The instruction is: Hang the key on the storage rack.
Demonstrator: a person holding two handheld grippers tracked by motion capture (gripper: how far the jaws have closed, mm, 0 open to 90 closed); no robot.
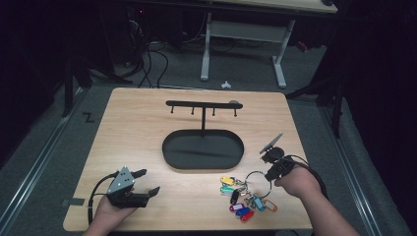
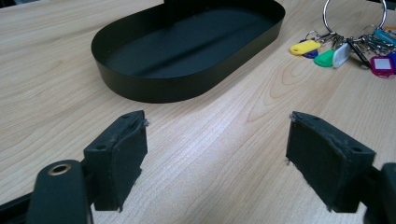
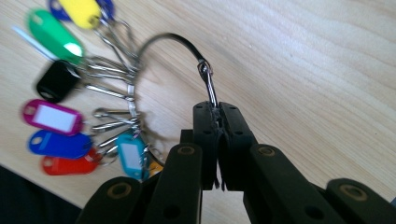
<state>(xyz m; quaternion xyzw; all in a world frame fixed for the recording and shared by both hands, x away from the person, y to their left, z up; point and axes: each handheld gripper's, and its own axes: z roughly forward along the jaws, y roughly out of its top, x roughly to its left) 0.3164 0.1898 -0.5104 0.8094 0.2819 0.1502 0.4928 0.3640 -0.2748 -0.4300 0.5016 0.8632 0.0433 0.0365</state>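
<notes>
right gripper clamped tight on key ring; left gripper wide open, holding nothing.

The surface looks like pale wood-grain laminate, smooth with a soft sheen. The oval tray appears to be thin black metal with a matt finish, faintly reflective inside; the hook stand rising from it has the same matt black look. The key ring is thin shiny metal wire, and the small clips on it are bright metal too. The key tags look like glossy coloured plastic with white paper inserts. The left claw has matt black plastic jaws with rough, slightly frayed dark pads. The right claw looks the same matt black plastic.
</notes>
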